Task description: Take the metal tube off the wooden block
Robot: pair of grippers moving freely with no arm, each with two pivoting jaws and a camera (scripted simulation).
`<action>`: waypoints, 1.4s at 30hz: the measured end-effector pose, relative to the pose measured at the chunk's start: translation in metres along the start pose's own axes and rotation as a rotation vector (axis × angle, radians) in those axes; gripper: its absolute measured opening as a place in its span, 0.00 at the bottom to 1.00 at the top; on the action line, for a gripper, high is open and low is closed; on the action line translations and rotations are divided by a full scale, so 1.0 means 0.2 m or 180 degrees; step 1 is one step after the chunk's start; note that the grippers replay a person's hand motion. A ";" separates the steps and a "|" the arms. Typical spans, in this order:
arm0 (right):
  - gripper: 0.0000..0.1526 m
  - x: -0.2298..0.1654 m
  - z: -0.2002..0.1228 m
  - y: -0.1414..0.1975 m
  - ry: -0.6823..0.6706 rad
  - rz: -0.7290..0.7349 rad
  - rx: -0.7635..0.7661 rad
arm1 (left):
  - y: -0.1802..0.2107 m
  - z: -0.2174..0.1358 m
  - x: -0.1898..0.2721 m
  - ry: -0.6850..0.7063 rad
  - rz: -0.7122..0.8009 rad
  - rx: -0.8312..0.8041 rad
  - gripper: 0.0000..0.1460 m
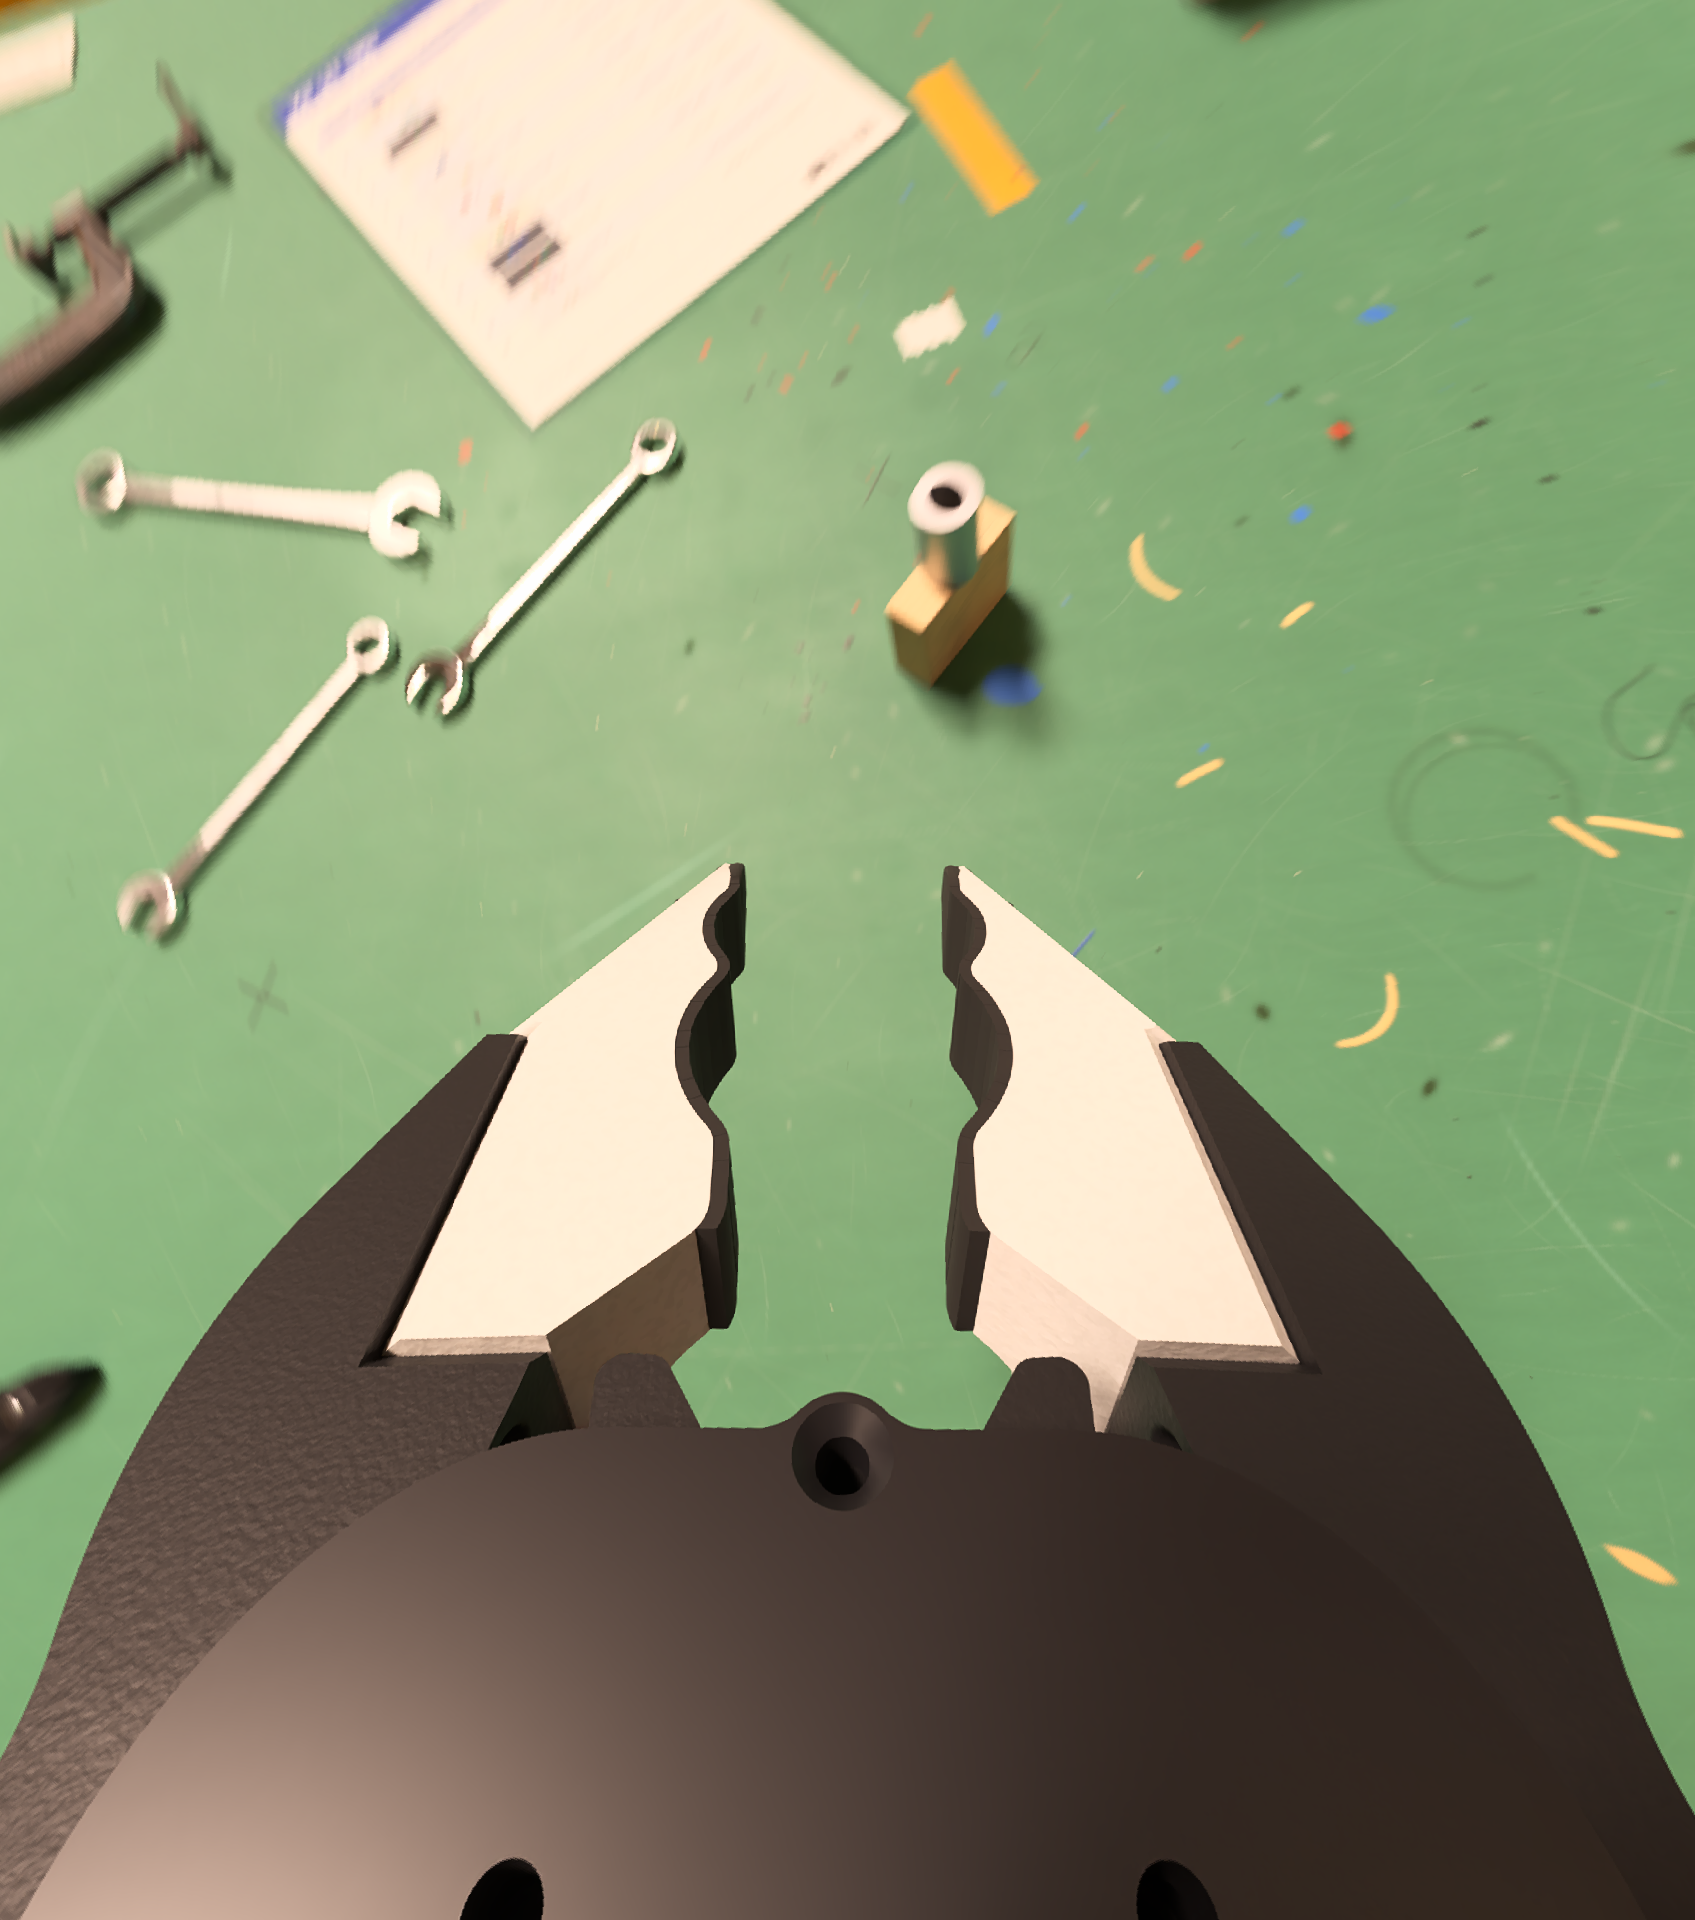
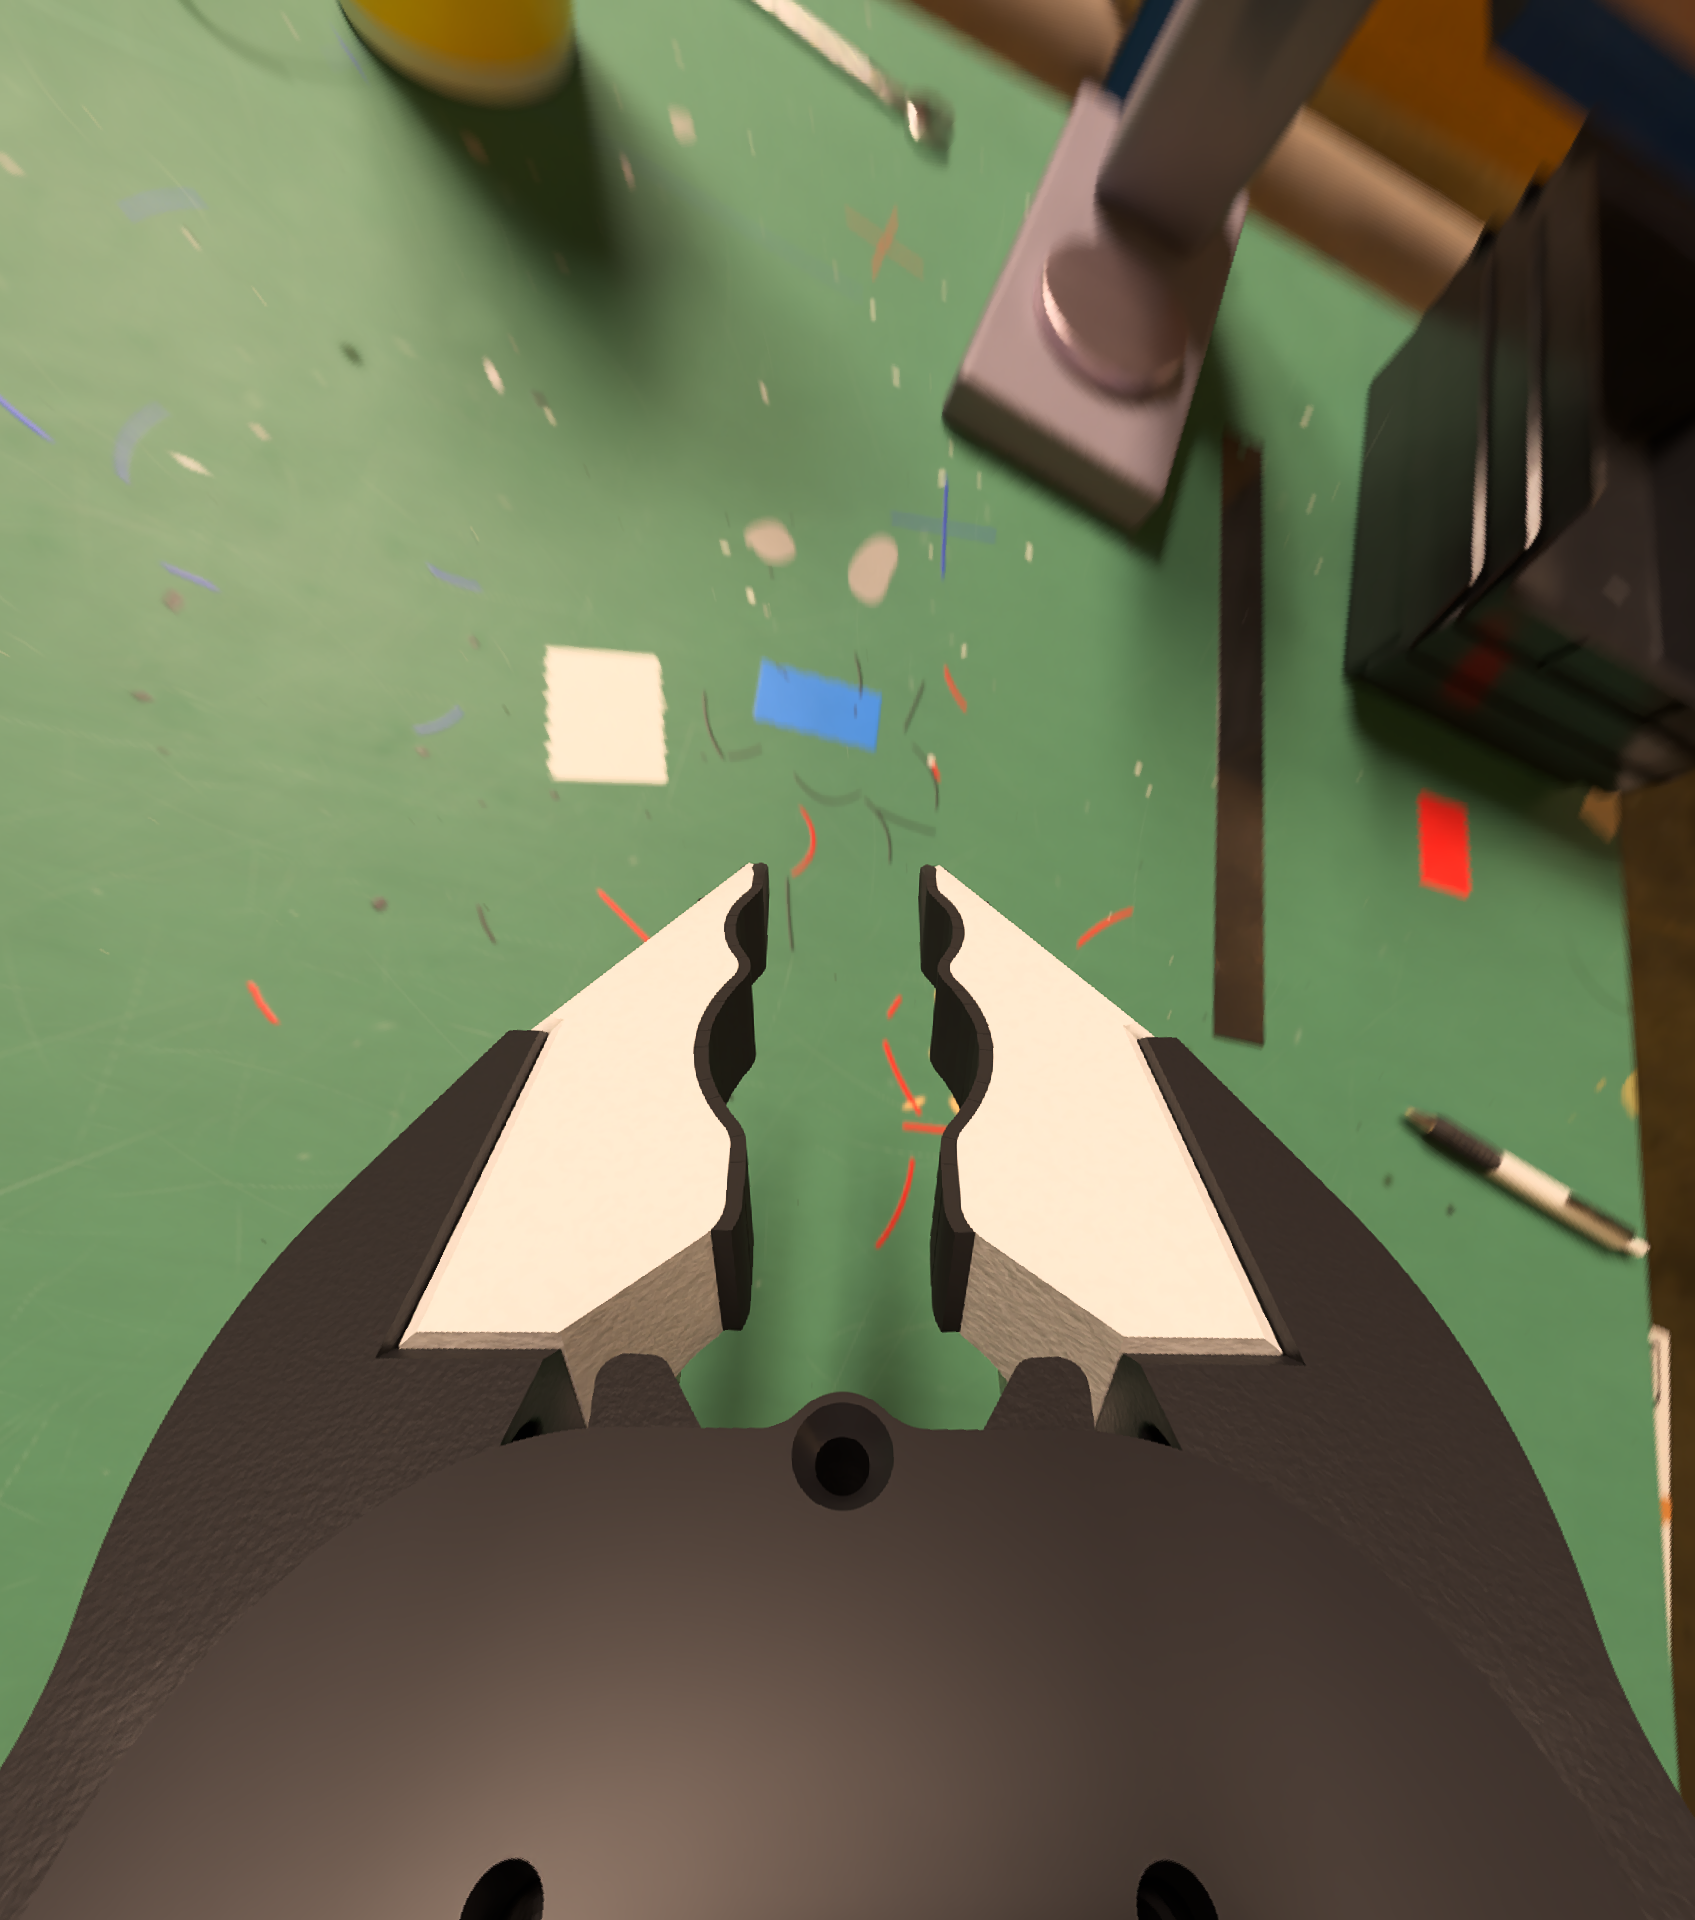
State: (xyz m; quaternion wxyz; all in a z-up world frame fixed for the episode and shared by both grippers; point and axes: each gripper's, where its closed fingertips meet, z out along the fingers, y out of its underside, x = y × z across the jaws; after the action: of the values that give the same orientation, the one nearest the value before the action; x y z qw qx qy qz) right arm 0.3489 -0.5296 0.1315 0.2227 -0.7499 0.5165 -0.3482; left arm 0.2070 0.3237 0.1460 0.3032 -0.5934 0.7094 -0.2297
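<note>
Metal tube (image 1: 947,525) upright on wooden block (image 1: 952,603) looks slick and rigid, so my open, empty left gripper (image 1: 843,883) should pinch mid-wall.

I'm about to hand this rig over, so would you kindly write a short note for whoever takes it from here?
Left gripper: open, empty, above the green mat, pointing towards the job.
Right gripper: open, empty, over a littered stretch of mat; neither tube nor block shows in its view.
Metal tube: upright on the wooden block, ahead of the left gripper and slightly right, apart from its fingertips.
Three wrenches lie left of the block, clear of it.
Done: nothing yet.
Left: approach, grip the tube, lift it off the block.
</note>
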 end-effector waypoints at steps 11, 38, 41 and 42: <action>0.16 -0.47 -0.31 -0.43 -0.0263 -0.0731 0.0929 | -0.33 0.38 0.16 0.0157 0.1766 -0.0727 0.34; 0.17 -1.18 -0.40 -0.62 -0.1182 -0.1431 0.1267 | -0.38 0.65 0.11 0.0941 0.1619 -0.1675 0.15; 0.17 -1.25 -0.40 -0.64 -0.1271 -0.1502 0.1291 | -0.51 0.55 0.07 0.0918 0.1510 -0.1405 0.15; 0.17 -1.27 -0.40 -0.64 -0.1294 -0.1520 0.1301 | -0.56 0.51 0.05 0.0892 0.1482 -0.1303 0.15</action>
State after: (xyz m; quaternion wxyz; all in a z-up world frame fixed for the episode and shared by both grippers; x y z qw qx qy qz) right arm 0.3112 -0.2442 0.1993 0.3783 -0.8432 0.1921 -0.3302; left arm 0.3562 0.2971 0.1481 0.1217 -0.4268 0.8919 -0.0864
